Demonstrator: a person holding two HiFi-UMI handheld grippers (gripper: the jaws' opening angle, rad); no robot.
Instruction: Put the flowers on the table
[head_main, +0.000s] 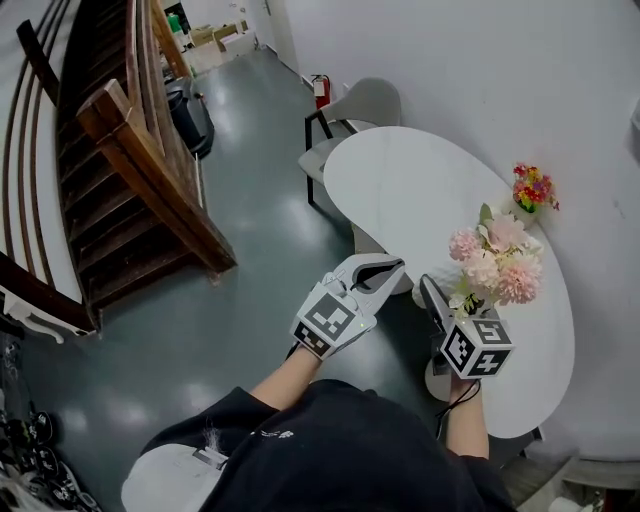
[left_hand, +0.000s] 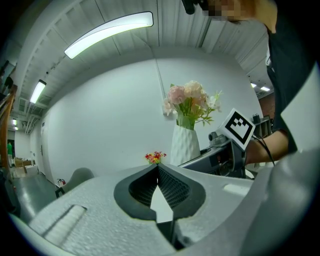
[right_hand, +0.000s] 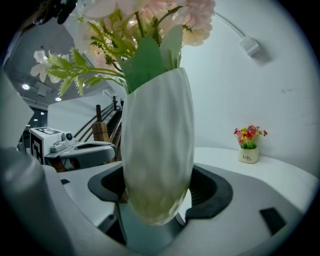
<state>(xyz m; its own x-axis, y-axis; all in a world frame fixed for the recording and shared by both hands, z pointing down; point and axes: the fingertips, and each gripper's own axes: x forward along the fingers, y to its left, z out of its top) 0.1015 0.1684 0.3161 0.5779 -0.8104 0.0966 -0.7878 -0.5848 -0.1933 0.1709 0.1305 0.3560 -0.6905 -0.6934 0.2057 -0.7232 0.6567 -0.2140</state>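
While my right gripper (head_main: 452, 303) clamps wide-spread jaws around the white vase (right_hand: 157, 150) of pink flowers (head_main: 497, 262) above the near edge of the table (head_main: 420, 185), my left gripper (head_main: 388, 270) hangs closed and empty beside that edge.

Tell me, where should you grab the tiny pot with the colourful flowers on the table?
Grab the little white pot round its body, under the colourful flowers, with one jaw on each side. It stands upright, and its blooms look soft and spread wider than the pot. Coming in level from the open side of the table is probably best, since the wall is close behind it.
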